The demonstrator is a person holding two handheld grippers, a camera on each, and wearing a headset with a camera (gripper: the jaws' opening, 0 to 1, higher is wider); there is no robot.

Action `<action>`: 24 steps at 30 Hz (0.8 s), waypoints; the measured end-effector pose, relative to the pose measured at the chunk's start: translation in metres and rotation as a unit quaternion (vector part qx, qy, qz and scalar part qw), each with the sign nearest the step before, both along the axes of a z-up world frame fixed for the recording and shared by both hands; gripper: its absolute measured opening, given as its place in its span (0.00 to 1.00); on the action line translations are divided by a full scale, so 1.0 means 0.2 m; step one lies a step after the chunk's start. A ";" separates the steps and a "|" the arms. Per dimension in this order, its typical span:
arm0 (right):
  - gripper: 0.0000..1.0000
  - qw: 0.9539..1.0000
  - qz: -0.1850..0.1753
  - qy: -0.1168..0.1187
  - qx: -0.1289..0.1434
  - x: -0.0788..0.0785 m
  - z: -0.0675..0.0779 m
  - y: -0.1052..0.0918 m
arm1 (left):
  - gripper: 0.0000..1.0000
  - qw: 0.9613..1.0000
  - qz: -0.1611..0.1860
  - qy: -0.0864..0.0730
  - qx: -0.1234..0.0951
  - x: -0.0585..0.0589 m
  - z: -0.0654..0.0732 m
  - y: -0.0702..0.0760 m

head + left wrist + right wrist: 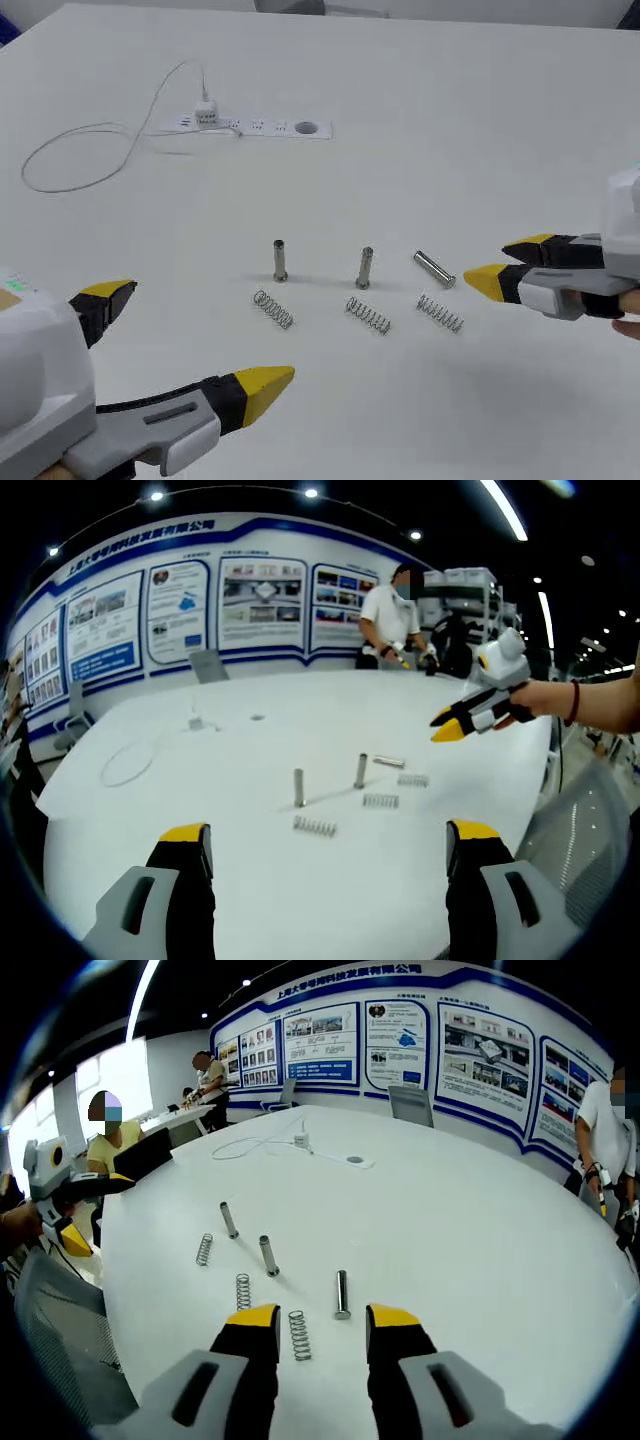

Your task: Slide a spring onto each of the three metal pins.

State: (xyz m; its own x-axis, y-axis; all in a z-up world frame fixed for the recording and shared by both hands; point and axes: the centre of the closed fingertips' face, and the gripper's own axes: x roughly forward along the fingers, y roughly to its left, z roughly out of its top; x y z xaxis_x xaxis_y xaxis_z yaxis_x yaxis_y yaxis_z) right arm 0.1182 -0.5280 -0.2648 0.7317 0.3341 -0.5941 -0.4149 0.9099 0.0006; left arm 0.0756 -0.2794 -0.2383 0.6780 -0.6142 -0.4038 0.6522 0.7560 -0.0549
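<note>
Three metal pins sit in a row on the white table [450, 100], as seen in the head view. The left pin [280, 260] and middle pin [365, 268] stand upright. The right pin [434, 268] lies flat, its long axis running 10 to 4 o'clock. Three springs lie flat, unthreaded, one at 6 o'clock of each pin: left spring [273, 309], middle spring [368, 315] and right spring [440, 313]. All three have axes running 10 to 4 o'clock. The right gripper [505, 262] has its jaws slightly apart and empty, tips pointing to 9 o'clock. The right pin lies near those tips at 9 o'clock, not touching. In the right gripper view that pin lies ahead of the jaw gap, axis near 12 to 6 o'clock. The left gripper [190, 340] has its jaws wide apart and empty, at 7 o'clock of the row. The left spring lies at its 2 o'clock, apart from it. A power strip [250, 127] and cable [70, 160] lie at 11 o'clock, well apart.
</note>
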 end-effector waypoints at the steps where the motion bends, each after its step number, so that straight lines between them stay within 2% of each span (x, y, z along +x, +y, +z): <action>1: 0.33 1.000 0.001 0.002 0.000 0.01 -0.01 0.00 | 0.99 1.000 -0.002 -0.001 0.000 0.00 0.00 0.00; 10: 0.28 1.000 0.009 0.018 -0.008 0.14 -0.12 0.03 | 0.99 1.000 -0.009 -0.006 -0.004 0.01 -0.03 -0.02; 19: 0.25 0.999 -0.011 0.031 0.000 0.30 -0.20 0.03 | 0.98 1.000 -0.012 -0.012 -0.016 0.03 -0.03 -0.04; 24: 0.23 0.999 -0.009 0.043 -0.006 0.36 -0.26 0.05 | 0.98 1.000 -0.016 -0.012 -0.010 0.04 -0.05 -0.05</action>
